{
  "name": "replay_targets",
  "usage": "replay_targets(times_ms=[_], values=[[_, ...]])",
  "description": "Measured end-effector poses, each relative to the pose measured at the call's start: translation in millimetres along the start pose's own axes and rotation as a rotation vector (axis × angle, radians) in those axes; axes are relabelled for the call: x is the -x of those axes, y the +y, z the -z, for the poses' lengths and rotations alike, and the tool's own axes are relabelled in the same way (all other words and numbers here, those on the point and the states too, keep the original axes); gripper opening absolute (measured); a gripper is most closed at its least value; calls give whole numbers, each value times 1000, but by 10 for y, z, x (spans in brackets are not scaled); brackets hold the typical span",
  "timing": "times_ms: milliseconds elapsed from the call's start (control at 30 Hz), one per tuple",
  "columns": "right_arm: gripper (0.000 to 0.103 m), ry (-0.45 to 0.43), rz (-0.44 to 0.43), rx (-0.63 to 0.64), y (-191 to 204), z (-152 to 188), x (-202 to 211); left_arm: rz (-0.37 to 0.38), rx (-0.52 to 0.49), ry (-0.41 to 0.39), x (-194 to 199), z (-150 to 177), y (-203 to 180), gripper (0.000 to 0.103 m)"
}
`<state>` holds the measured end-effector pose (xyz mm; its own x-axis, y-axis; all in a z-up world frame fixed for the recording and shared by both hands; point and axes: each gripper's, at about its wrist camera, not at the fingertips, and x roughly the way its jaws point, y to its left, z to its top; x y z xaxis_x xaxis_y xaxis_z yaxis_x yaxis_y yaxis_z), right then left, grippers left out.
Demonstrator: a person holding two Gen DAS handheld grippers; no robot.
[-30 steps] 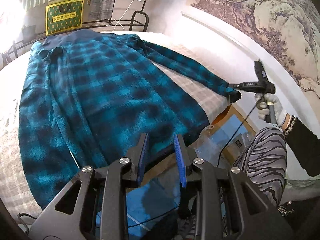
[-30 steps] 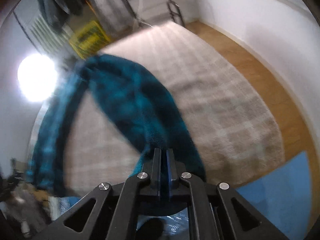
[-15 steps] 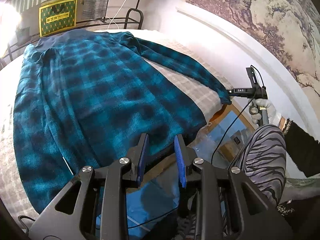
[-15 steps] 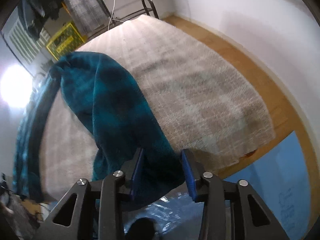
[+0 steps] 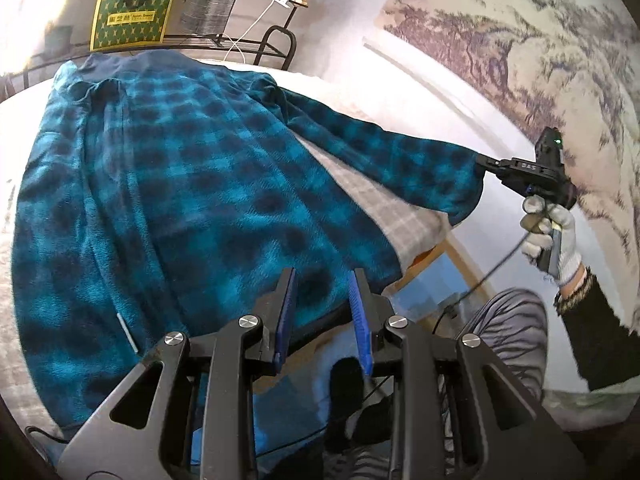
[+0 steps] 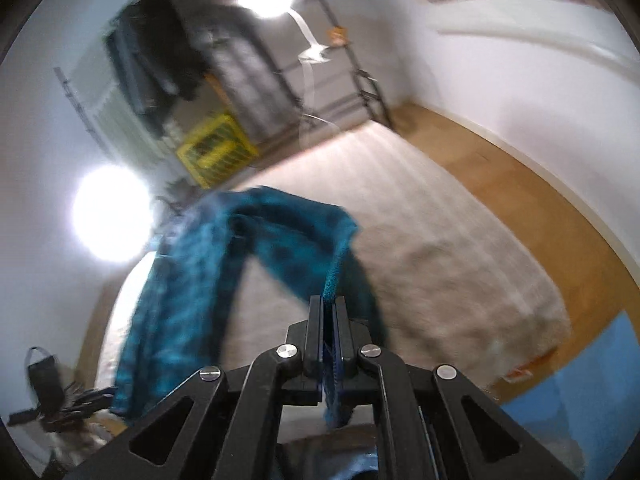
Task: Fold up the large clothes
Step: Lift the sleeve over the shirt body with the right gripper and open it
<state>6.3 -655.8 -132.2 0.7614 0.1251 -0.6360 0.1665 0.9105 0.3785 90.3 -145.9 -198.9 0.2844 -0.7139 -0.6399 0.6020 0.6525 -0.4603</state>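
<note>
The left gripper [image 5: 322, 300] hung just above the near hem of the garment, its blue-padded jaws parted with nothing between them. The blue-and-black checked fleece robe [image 5: 192, 184] lay spread flat on a pale plaid blanket [image 5: 404, 224] over the bed, its long axis running away from that camera, hem near and dark collar far, toward a black metal rack [image 5: 280, 40] with a yellow-green bag [image 5: 132, 18] on it. One sleeve [image 5: 396, 156] stretched out sideways to the right, lifted off the blanket. At its cuff the right gripper [image 6: 328, 304], held in a white-gloved hand [image 5: 554, 226], had just been closing, and its jaws were clenched on the plush cuff edge. The fabric looked thick and fuzzy. A landscape mural [image 5: 520, 40] covered the far wall.
</note>
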Motion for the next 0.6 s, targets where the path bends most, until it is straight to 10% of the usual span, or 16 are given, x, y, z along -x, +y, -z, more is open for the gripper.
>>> replay_targets(times_ms=[300,600], values=[[1,22,-252,279,1625,177,-8,79,129,-49,25,-28,234,26],[1,355,-313,491,2369,1109,-859,183,311,-55,-131,7,585,34]])
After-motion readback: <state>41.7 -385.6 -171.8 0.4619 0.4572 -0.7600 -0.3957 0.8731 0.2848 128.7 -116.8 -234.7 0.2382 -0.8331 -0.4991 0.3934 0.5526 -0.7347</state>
